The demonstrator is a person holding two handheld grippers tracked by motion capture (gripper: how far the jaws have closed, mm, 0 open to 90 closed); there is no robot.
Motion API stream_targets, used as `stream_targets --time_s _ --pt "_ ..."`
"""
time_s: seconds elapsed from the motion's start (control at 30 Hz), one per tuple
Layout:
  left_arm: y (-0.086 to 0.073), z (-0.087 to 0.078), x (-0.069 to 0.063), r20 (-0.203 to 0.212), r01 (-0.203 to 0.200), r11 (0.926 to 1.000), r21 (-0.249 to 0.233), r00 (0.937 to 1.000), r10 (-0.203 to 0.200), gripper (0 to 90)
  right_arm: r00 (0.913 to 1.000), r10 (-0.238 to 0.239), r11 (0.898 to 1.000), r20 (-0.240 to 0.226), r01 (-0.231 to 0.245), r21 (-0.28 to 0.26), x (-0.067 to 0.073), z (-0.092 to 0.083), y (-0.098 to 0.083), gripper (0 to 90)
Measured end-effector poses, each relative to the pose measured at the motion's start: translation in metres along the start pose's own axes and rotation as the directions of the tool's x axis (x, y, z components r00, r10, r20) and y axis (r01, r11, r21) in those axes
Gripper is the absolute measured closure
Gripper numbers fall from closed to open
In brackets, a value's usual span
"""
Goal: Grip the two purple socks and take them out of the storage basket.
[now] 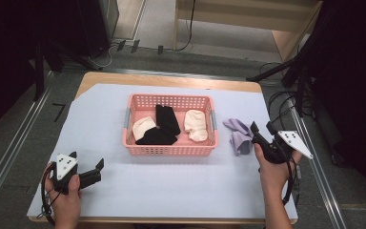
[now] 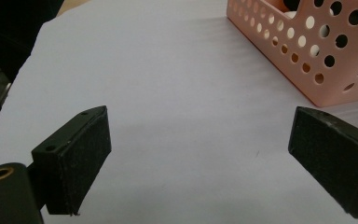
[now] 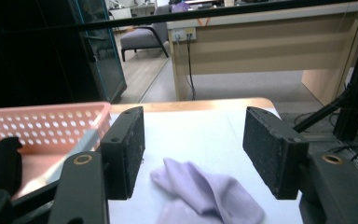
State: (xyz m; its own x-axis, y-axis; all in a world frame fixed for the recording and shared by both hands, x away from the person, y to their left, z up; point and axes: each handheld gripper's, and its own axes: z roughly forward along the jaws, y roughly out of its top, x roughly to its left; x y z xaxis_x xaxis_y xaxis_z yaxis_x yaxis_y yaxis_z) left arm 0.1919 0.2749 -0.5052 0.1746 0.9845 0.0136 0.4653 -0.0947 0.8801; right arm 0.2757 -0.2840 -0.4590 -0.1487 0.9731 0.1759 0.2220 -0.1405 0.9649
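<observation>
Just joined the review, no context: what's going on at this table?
A person is working with a handheld tool in each hand at a table with a pink basket that holds black and cream socks. The right tool is open and sits just by a lilac sock lying on the table right of the basket; in the right gripper view the sock lies below and between its jaws, not gripped. The left tool is open and empty, near the table's front left.

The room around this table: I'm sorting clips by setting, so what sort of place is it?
Probably an office or lab set up for recording. A pale wooden desk with wall sockets and trailing cables stands behind, a grey upholstered chair sits further back, and black metal stand legs flank the paper-covered wooden table.
</observation>
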Motion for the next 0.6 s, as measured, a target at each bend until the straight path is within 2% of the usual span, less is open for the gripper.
stream_targets --time_s 0.6 --pt "0.000 0.000 -0.001 -0.005 -0.009 1.0000 -0.004 0.9999 0.009 7.0 0.9998 -0.010 0.996 0.016 0.009 0.088 -0.036 -0.030 -0.042 38.2"
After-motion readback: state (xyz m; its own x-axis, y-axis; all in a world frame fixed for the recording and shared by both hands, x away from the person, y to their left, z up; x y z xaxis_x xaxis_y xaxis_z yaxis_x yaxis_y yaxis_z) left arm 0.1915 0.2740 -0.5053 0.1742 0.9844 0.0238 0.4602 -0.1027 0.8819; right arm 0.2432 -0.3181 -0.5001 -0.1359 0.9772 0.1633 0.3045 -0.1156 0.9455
